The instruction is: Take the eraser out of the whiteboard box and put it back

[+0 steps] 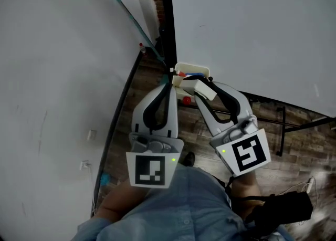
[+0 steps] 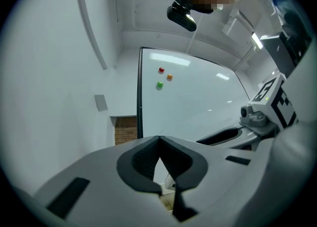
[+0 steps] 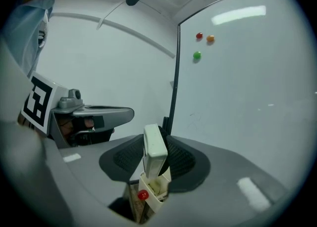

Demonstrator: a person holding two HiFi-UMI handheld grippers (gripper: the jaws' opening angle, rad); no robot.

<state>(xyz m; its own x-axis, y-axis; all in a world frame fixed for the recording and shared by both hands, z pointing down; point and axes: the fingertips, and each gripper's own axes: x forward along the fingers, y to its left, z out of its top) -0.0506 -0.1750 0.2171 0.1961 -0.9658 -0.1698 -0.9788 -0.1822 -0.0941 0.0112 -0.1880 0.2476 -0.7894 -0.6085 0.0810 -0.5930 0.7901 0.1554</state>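
Note:
The white eraser (image 3: 154, 147) stands on edge between the pads of my right gripper (image 3: 155, 158), which is shut on it, just above the open white whiteboard box (image 3: 152, 191). A red magnet (image 3: 142, 195) sticks to the box's side. In the head view the eraser (image 1: 202, 88) sits at the right gripper's (image 1: 199, 91) tip, just in front of the box (image 1: 192, 69), which hangs on the whiteboard (image 1: 252, 24). My left gripper (image 1: 169, 81) points at the box's left edge; its pads (image 2: 148, 159) meet, shut and empty.
Red (image 2: 161, 69), orange (image 2: 170, 76) and green (image 2: 159, 85) magnets sit high on the whiteboard. A white wall (image 1: 58, 77) runs close on the left. The board's black stand legs (image 1: 283, 124) and cables (image 1: 307, 185) lie on the wood floor at the right.

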